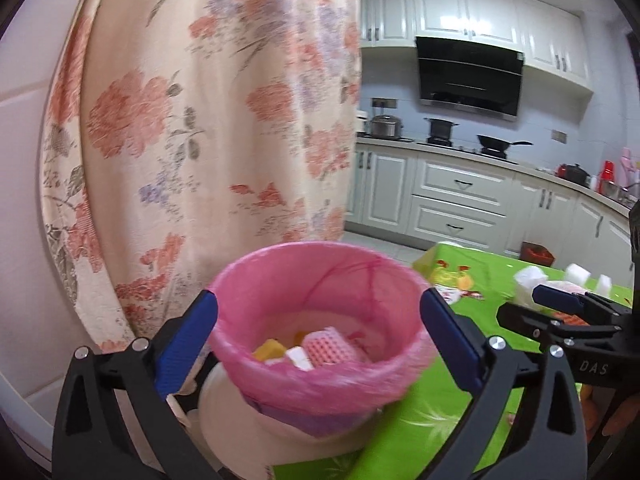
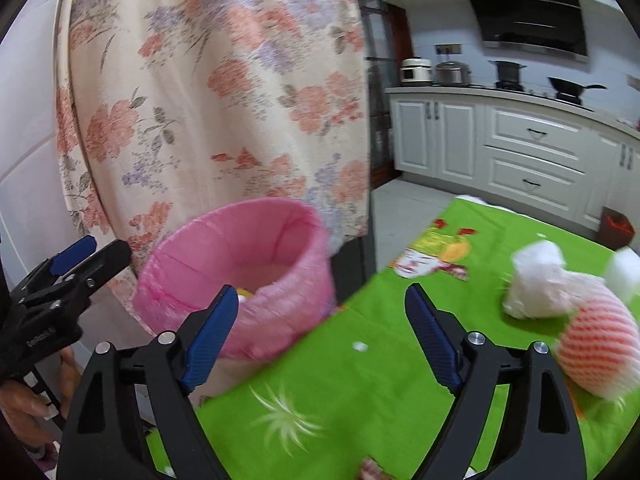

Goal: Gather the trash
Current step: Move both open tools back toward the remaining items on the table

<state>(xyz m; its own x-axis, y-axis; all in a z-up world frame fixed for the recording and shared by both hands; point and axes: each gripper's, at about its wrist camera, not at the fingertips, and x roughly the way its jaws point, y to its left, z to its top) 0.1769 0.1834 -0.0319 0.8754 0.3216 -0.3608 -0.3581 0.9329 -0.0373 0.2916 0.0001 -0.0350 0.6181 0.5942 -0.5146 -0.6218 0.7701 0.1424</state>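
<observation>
Pink-lined bin (image 1: 320, 320) blurred, contents partly hidden, left gripper (image 1: 320, 328) and right gripper (image 2: 320, 336) fingers spread, empty

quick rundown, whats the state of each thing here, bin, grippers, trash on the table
left gripper: open, holding nothing
right gripper: open, holding nothing
trash bin: upright, pink liner fitted, scraps inside
foam fruit net: on the table, not collected
white crumpled tissue: on the table, not collected
</observation>
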